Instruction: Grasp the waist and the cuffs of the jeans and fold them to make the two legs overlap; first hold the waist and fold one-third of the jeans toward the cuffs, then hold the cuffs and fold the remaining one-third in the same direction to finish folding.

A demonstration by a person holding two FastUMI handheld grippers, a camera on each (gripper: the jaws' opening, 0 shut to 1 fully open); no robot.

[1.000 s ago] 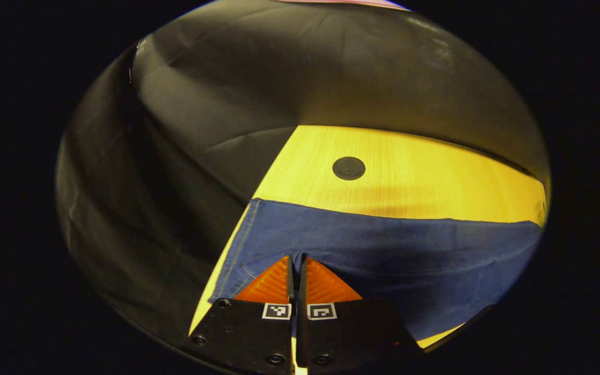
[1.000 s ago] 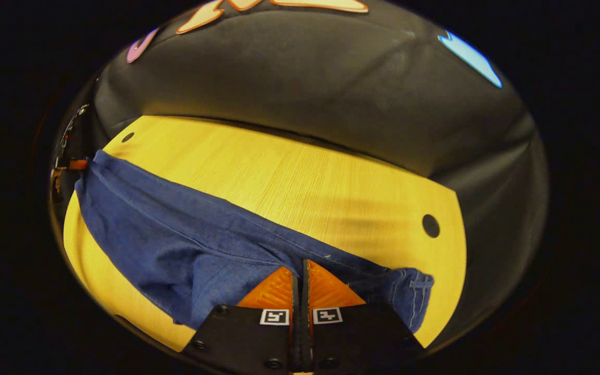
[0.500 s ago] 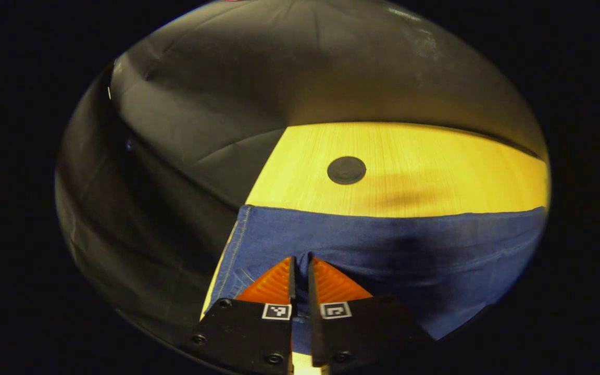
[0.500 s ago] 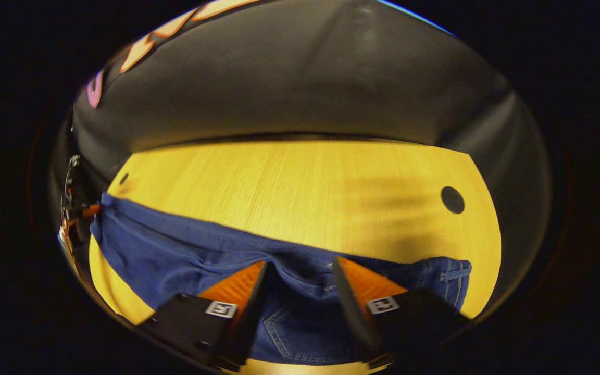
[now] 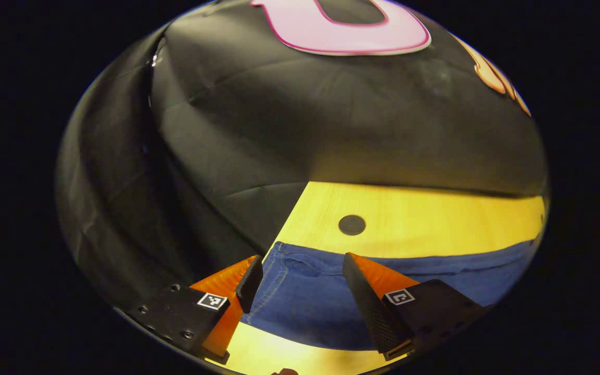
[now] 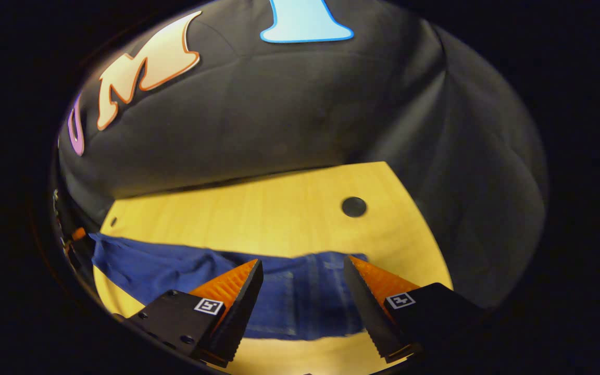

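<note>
Jeans [image 5: 305, 297] lie on the table [image 5: 409, 224], a hole [image 5: 352, 225] just behind them; seemingly folded, near the front edge

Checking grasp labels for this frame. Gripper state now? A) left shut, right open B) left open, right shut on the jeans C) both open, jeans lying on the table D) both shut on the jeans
C: the left gripper and the right gripper both have fingers spread apart, with the jeans flat on the table between them.

Recording booth: black cloth wall [image 5: 258, 130], wooden table [image 6: 258, 219]
</note>
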